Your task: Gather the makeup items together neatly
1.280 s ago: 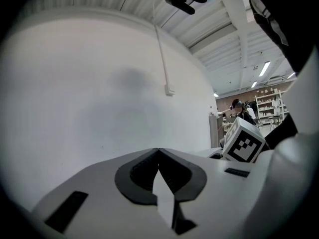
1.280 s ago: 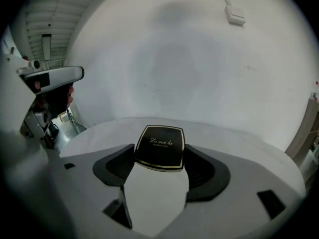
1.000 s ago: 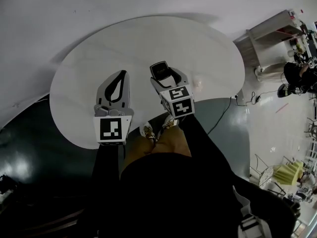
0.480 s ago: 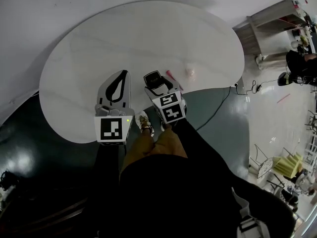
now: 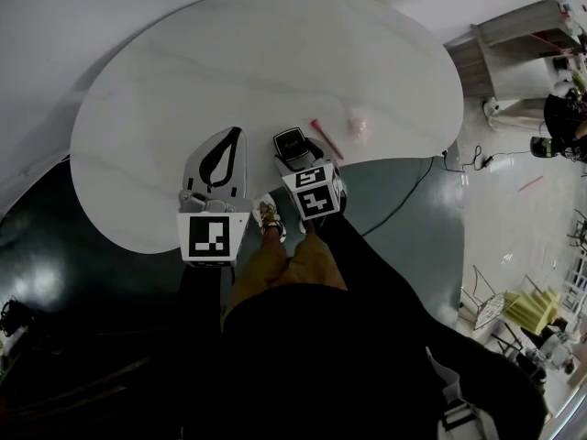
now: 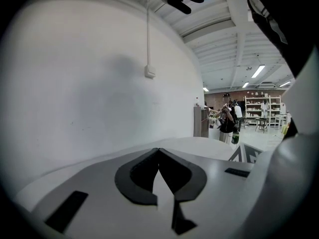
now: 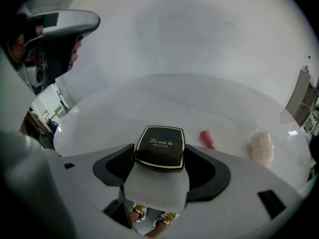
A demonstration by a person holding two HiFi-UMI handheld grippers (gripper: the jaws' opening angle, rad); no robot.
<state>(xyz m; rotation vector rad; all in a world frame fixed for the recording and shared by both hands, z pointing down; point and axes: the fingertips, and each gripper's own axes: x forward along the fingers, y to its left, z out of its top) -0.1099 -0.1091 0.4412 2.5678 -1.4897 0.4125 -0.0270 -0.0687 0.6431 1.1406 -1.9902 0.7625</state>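
My right gripper [image 5: 293, 148] is shut on a black compact with gold trim [image 5: 292, 140], held over the white table [image 5: 229, 53] near its front edge. In the right gripper view the compact [image 7: 159, 146] lies flat between the jaws of that gripper [image 7: 159, 153]. A pink stick [image 5: 325, 137] lies on the table just right of it, and a pale pink puff [image 5: 358, 125] sits further right. Both show ahead in the right gripper view: the stick [image 7: 207, 138] and the puff [image 7: 261, 147]. My left gripper [image 5: 235, 133] hovers to the left, shut and empty, its tips [image 6: 158, 151] touching.
The table's curved front edge runs just under both grippers, with my feet [image 5: 269, 218] below it. A shelf unit [image 5: 514, 44] stands at the right, a cable [image 5: 413, 200] trails on the floor, and a person [image 5: 559, 126] is at the far right.
My right gripper with the compact has drawn back toward the table's front edge, uncovering the pink stick and the puff. The left gripper has hardly moved.
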